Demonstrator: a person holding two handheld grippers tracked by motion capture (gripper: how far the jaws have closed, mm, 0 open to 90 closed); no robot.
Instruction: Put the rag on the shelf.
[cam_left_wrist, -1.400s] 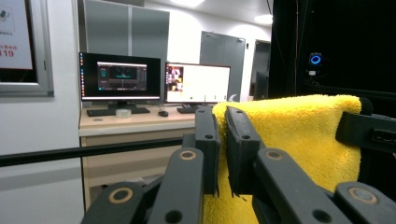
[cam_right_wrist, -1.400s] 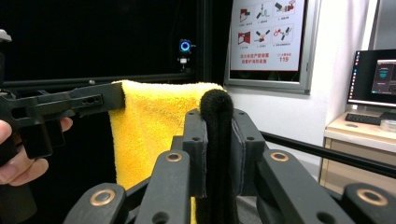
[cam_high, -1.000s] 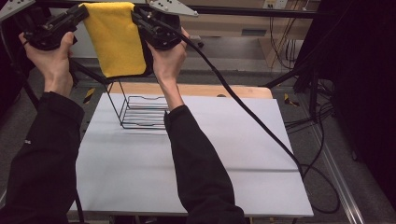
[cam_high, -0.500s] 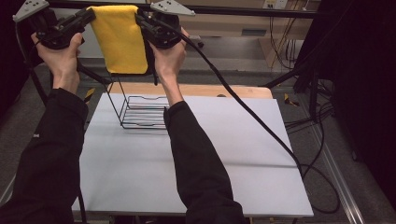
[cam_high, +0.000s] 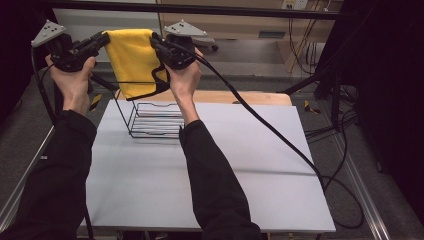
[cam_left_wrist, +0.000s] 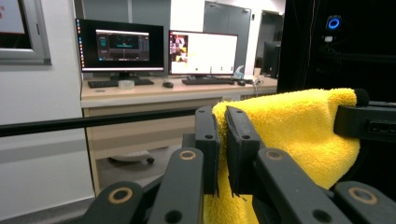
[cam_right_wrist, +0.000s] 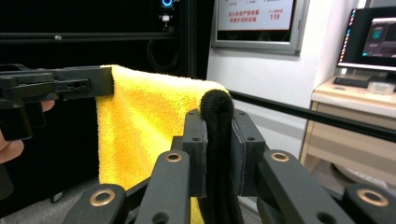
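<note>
A yellow cloth (cam_high: 132, 60) with a black edge hangs stretched between my two grippers, above and just behind a black wire rack (cam_high: 155, 120) that stands on the white tabletop (cam_high: 250, 165). My left gripper (cam_high: 102, 40) is shut on the cloth's left top corner; in the left gripper view the jaws (cam_left_wrist: 223, 140) pinch yellow cloth (cam_left_wrist: 294, 135). My right gripper (cam_high: 155, 42) is shut on the right top corner, its jaws (cam_right_wrist: 218, 144) clamping the black edge (cam_right_wrist: 215, 105) while the yellow cloth (cam_right_wrist: 149, 130) spreads to the left. The cloth's lower hem overlaps the rack's top wire.
A wooden board (cam_high: 240, 97) lies behind the white tabletop. The right gripper's cable (cam_high: 280, 140) trails across the table to its right edge. A black bar (cam_high: 250, 11) crosses the far side. Beyond it stands a desk with monitors (cam_left_wrist: 163, 46).
Both hands have come down with the cloth held taut between them, so its hem has sunk closer to the rack. Neither grip has altered.
</note>
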